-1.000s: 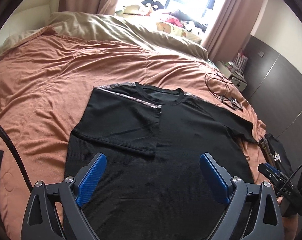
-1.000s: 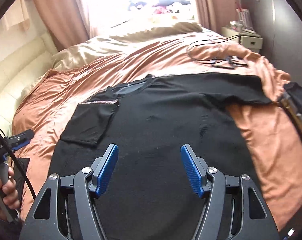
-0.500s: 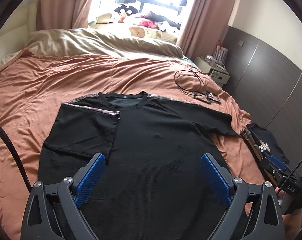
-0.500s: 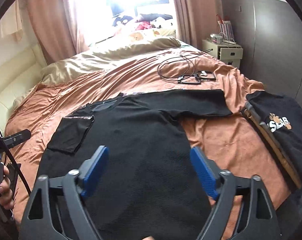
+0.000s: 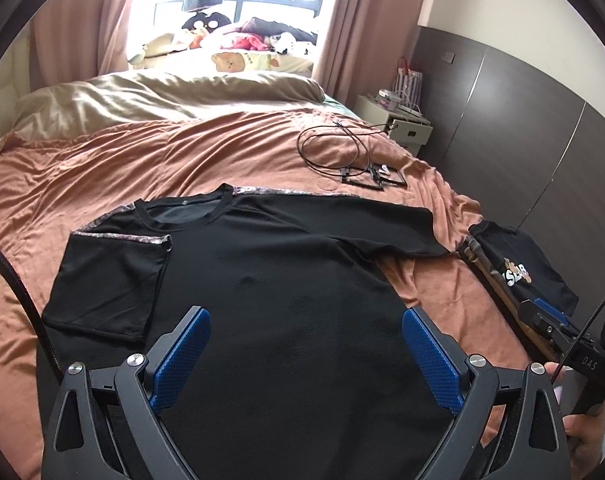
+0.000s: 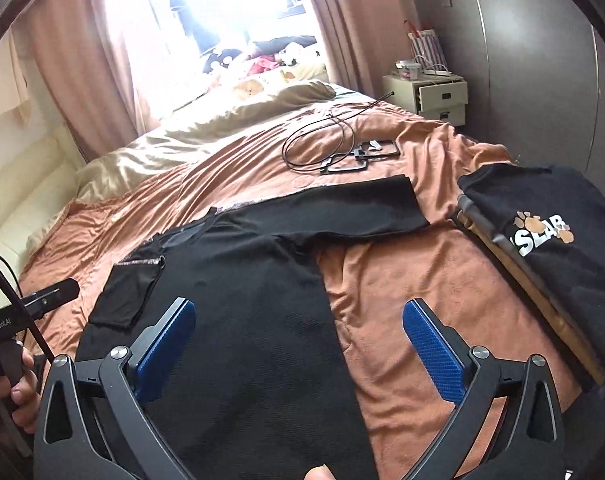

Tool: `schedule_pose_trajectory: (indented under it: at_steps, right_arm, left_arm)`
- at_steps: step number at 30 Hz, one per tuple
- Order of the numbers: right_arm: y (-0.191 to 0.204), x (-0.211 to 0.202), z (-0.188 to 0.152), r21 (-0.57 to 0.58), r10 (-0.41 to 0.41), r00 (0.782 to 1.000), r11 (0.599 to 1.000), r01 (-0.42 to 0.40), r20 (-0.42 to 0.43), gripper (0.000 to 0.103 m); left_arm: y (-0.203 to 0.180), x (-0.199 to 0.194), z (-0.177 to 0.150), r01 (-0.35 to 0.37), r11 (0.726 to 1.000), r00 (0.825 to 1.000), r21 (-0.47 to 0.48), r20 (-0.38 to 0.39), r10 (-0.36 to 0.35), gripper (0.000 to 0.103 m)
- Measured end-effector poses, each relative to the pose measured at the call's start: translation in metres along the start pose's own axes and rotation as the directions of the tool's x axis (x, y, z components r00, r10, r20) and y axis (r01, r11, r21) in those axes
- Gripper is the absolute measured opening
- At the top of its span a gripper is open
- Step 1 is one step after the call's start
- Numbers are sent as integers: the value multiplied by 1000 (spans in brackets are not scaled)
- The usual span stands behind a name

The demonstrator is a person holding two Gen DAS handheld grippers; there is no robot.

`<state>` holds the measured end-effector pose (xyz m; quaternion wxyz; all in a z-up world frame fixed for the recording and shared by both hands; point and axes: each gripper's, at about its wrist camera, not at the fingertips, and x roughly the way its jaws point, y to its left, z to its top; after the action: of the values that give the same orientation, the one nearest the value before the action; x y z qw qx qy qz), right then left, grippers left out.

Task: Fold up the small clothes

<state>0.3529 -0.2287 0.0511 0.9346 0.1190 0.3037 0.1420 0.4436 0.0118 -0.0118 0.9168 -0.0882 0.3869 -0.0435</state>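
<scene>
Black T-shirt [image 5: 286, 280] flat on bed, both grippers above its lower half.
Left gripper [image 5: 306, 356] spread, empty; right gripper [image 6: 298, 344] jaws opening over its right edge, nothing pinched.

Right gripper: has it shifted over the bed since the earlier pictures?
Yes. The right gripper has moved rightward against the black T-shirt: its jaws, opening and empty, now straddle the shirt's right edge and bare orange bedspread, nearer the folded printed shirt.
</scene>
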Motion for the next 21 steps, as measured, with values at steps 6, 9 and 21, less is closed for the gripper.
schedule_pose_trajectory:
  at_steps: [6,9,21]
  right_arm:
    - [-47,20,1,79,36,999,996,-36,0,103]
    - [-67,28,2,116,20,999,993,-23,27,103]
    - [-106,81,14,169,12,998,985,-22,57,103]
  left_arm:
    - [-22,26,9,12,1000,1000,19,-17,-12,97]
    - [-31,39,12,18,1000,1000,25,-23,-17,97]
    - [-54,101,28,81,995,994,51,-70,-78,97]
